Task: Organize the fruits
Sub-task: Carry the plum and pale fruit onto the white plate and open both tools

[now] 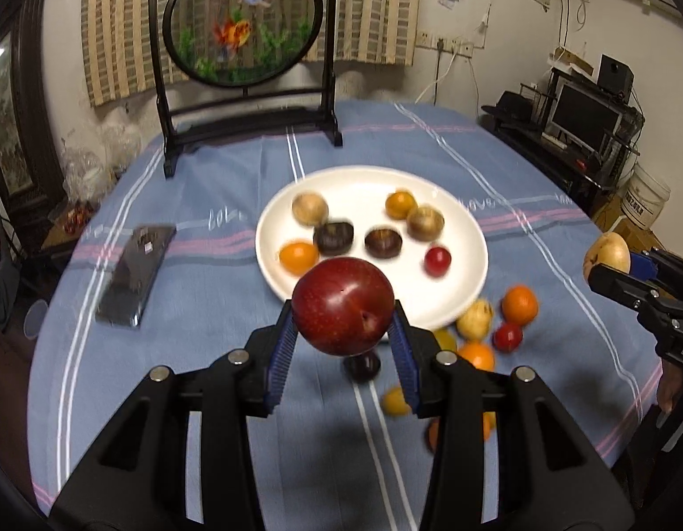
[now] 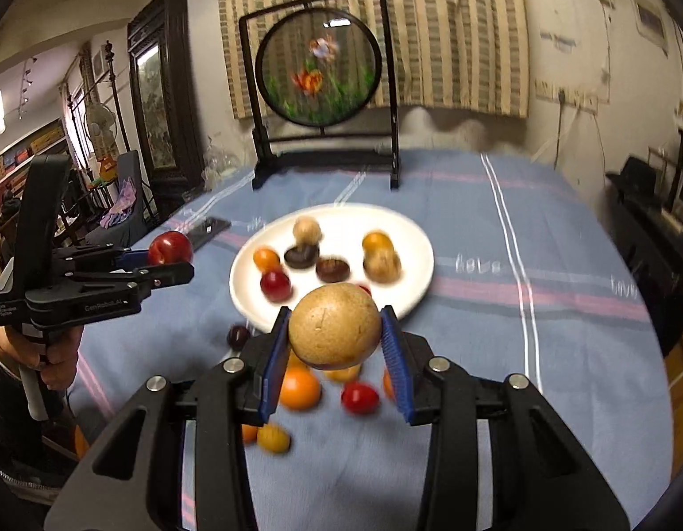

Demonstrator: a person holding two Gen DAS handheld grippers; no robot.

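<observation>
My left gripper (image 1: pixel 343 309) is shut on a dark red plum (image 1: pixel 343 305) and holds it above the near rim of the white plate (image 1: pixel 359 181); it also shows in the right wrist view (image 2: pixel 171 261). My right gripper (image 2: pixel 335 327) is shut on a tan round fruit (image 2: pixel 334 325), held above the table just short of the plate (image 2: pixel 412 230); it shows at the right edge of the left wrist view (image 1: pixel 607 263). The plate holds several small fruits: orange, tan, dark brown and red. More small fruits (image 1: pixel 518 305) lie loose on the cloth near the plate's front edge.
A black phone (image 1: pixel 135 274) lies on the blue striped tablecloth left of the plate. A round goldfish screen on a black stand (image 1: pixel 244 22) stands at the back of the table. Shelves and a monitor (image 1: pixel 584 119) are off to the right.
</observation>
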